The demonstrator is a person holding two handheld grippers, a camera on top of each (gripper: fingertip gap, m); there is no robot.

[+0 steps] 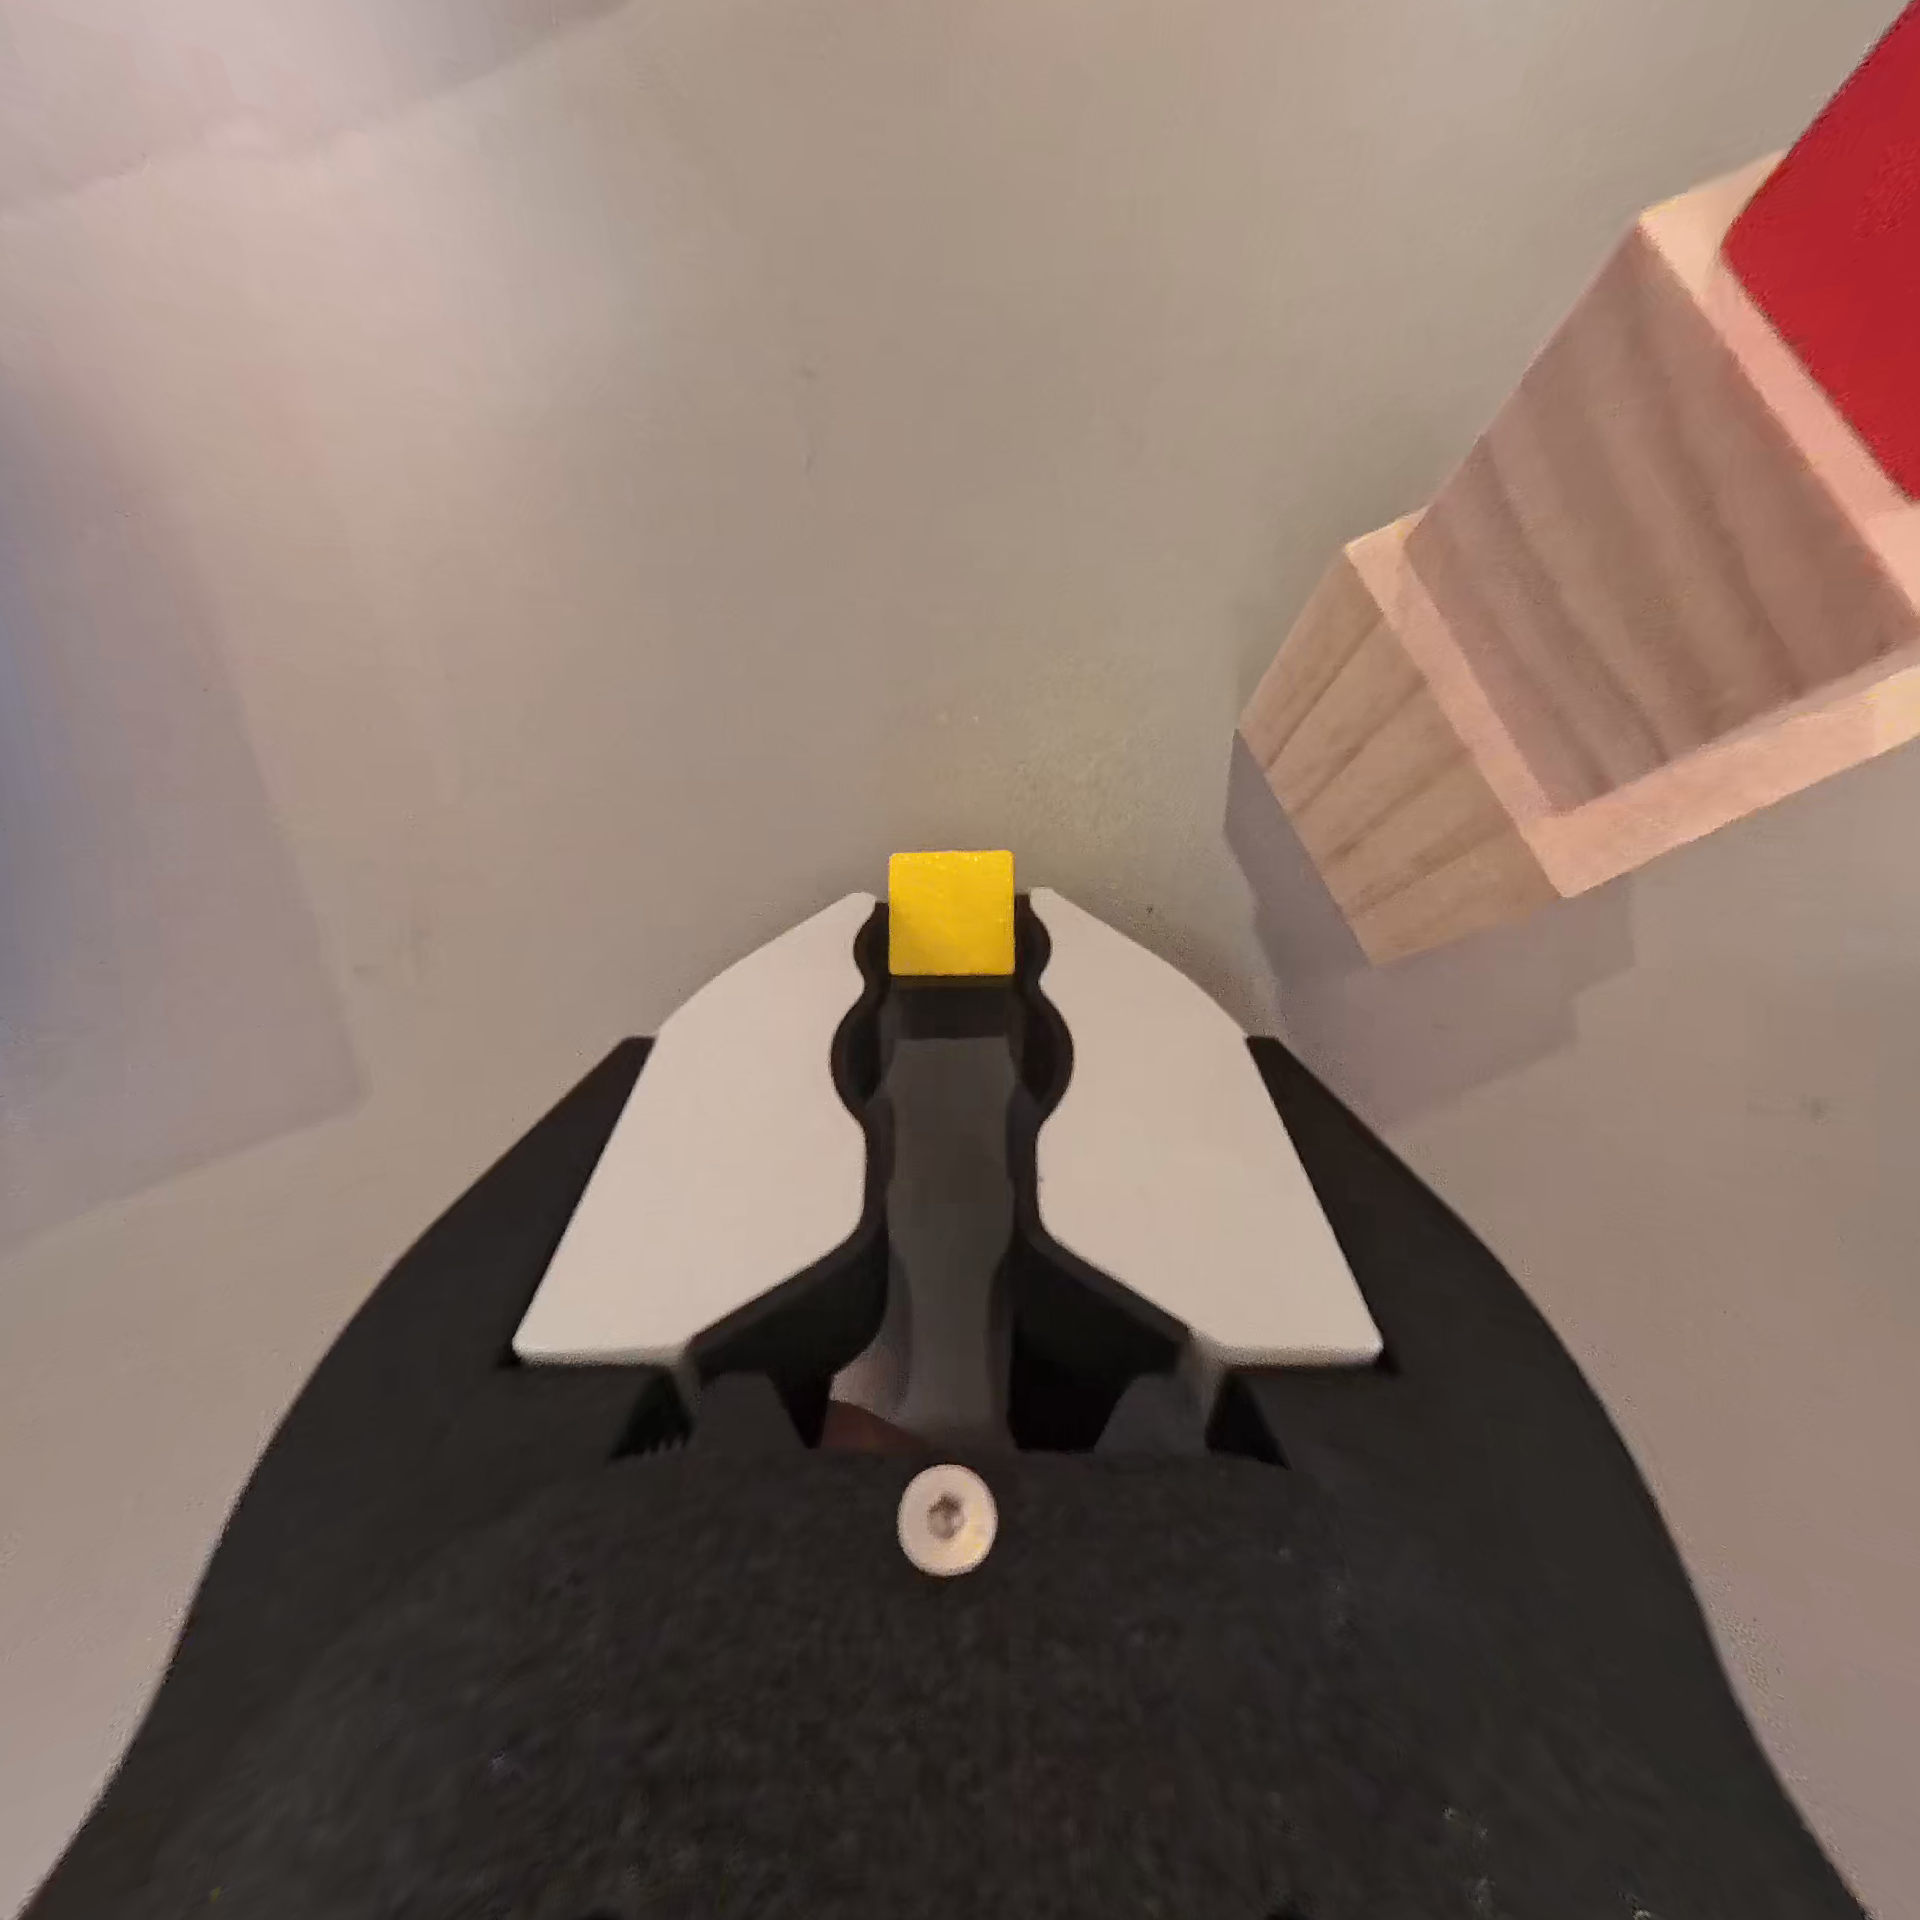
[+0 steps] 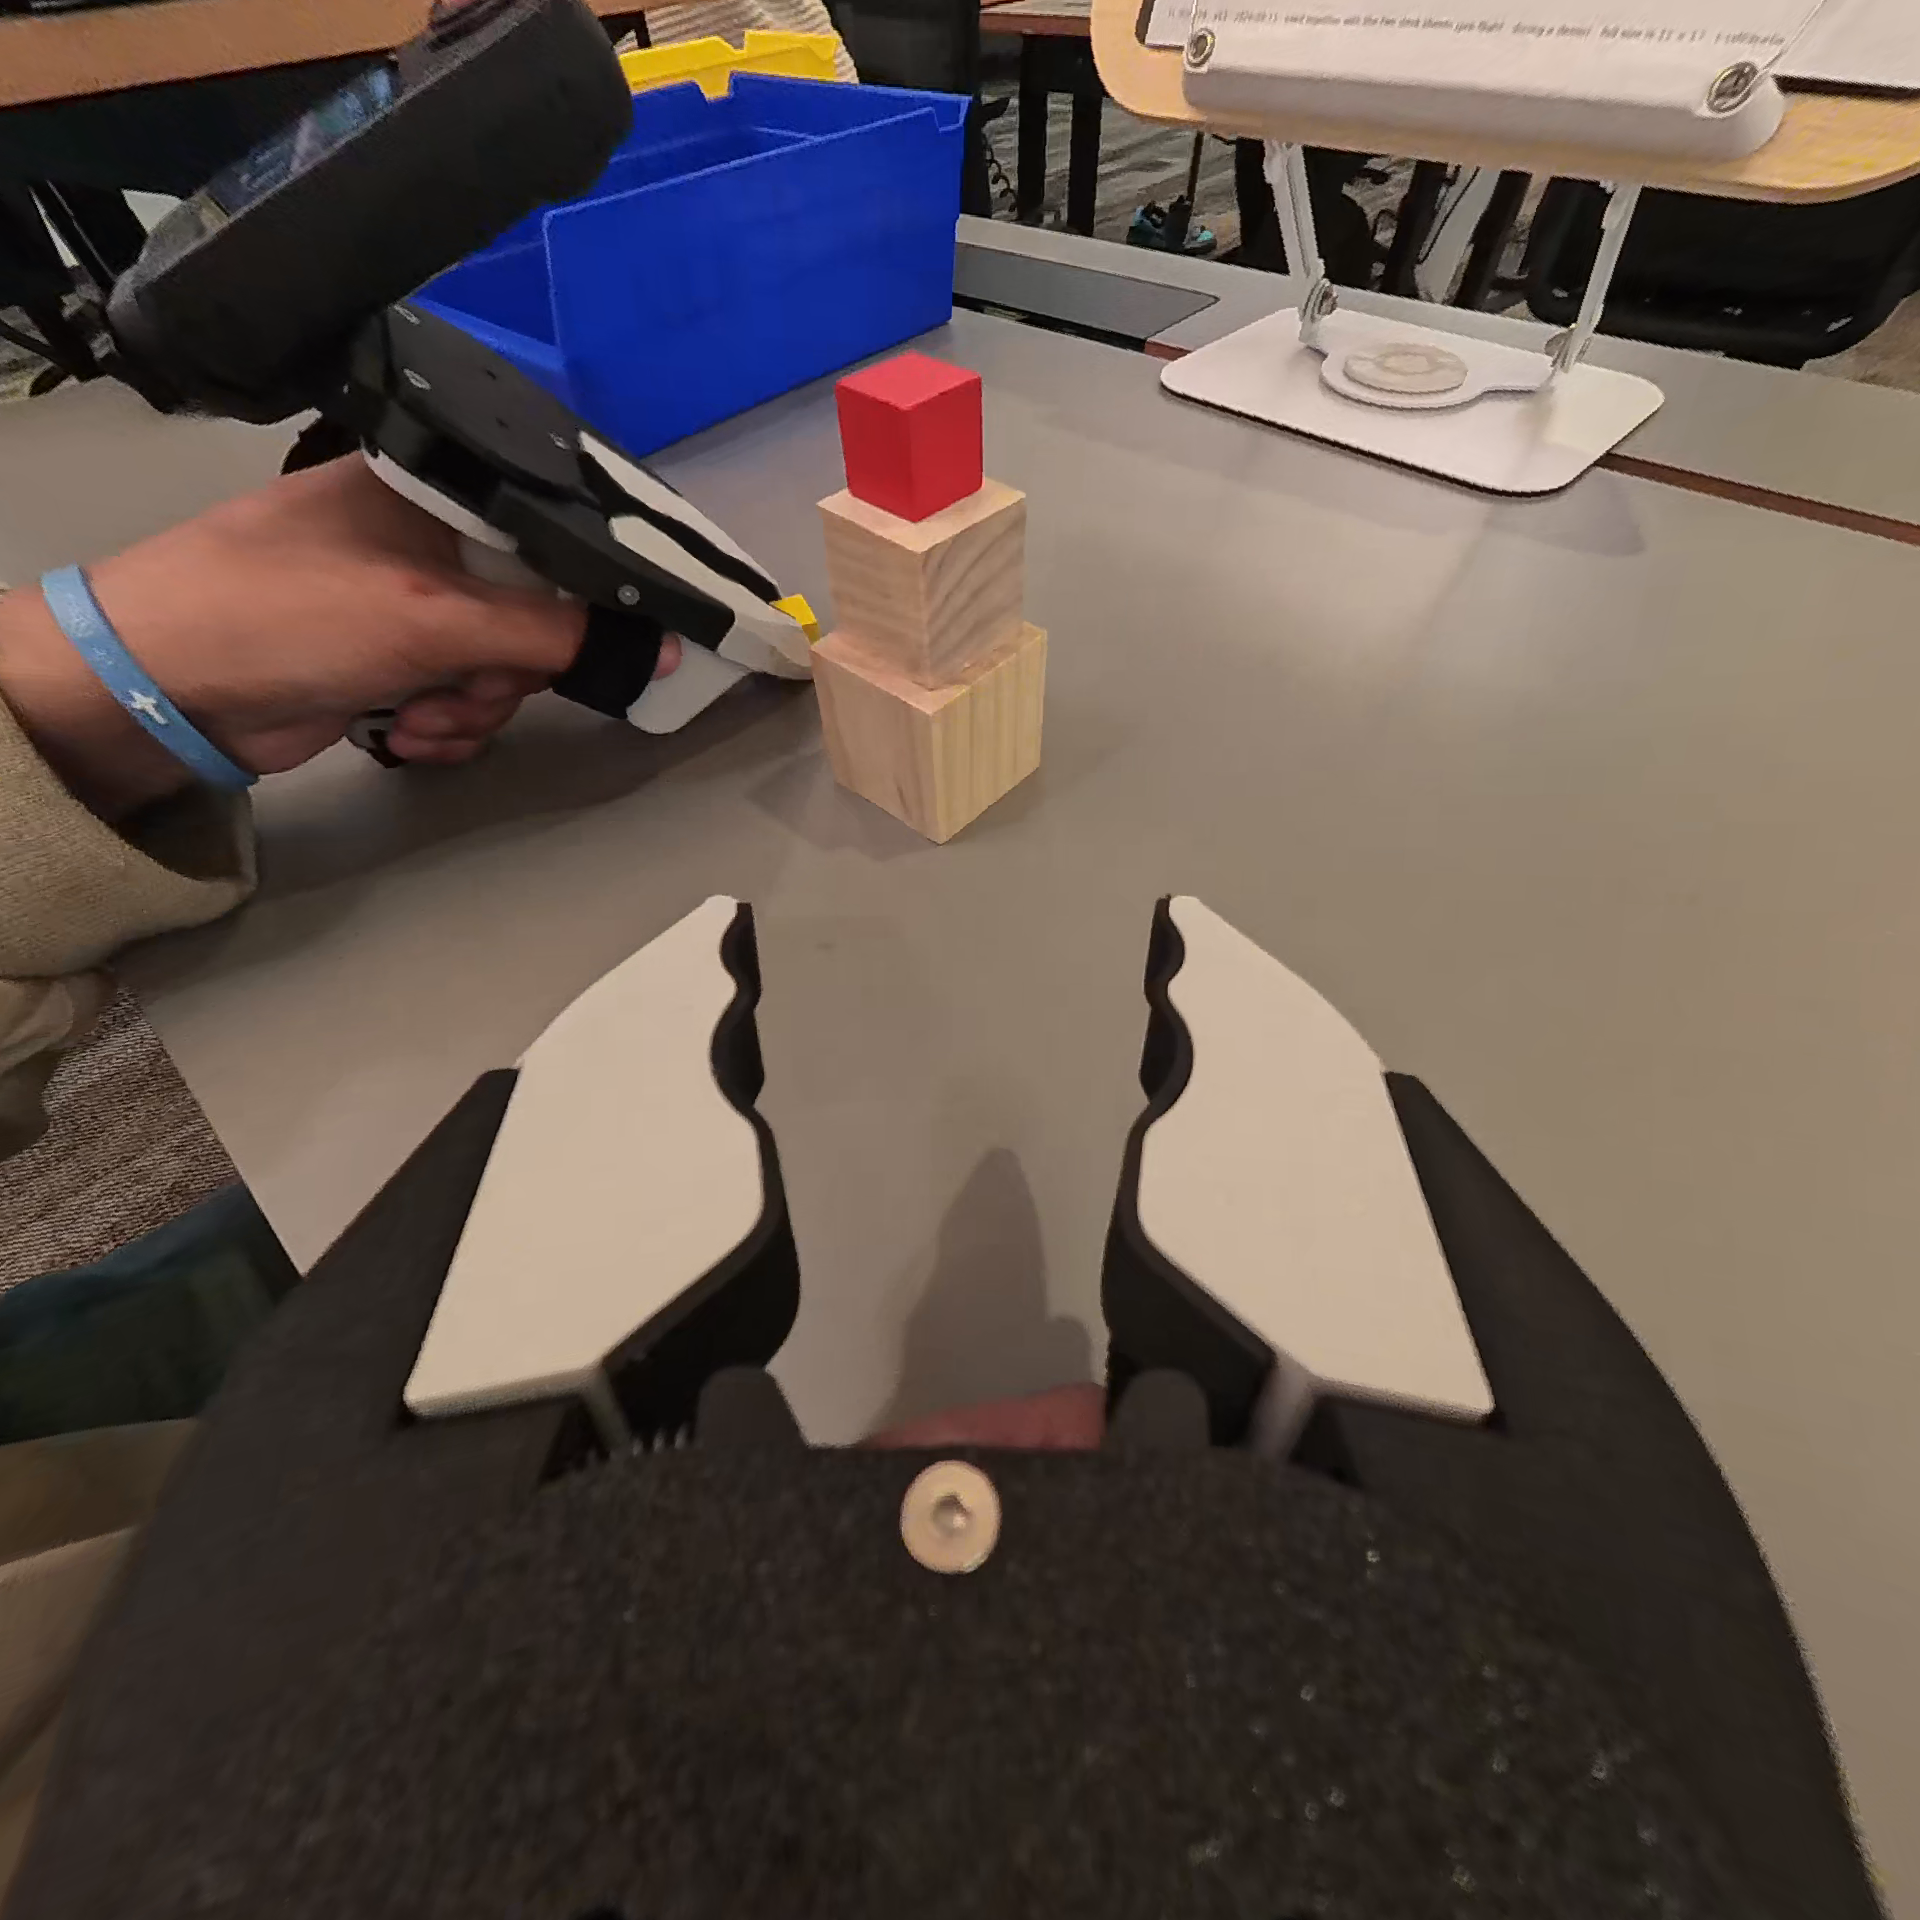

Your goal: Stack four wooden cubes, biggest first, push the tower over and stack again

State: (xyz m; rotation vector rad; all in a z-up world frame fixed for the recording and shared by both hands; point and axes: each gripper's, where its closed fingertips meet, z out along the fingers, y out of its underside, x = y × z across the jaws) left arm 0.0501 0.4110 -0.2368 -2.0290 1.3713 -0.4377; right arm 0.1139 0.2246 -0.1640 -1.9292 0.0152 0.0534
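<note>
A small yellow cube [image 1: 950,912] sits pinched between the tips of the left gripper [image 2: 795,632], just beside a three-cube tower on the grey table [image 2: 1455,831]. The tower has a large wooden cube [image 2: 935,743] at the bottom, a medium wooden cube [image 2: 925,587] on it, and a red cube [image 2: 912,436] on top. The yellow cube may be touching the large cube's edge; I cannot tell. The right gripper [image 2: 951,914] hovers nearer, fingers spread and empty. A blue bin [image 2: 748,260] stands behind.
</note>
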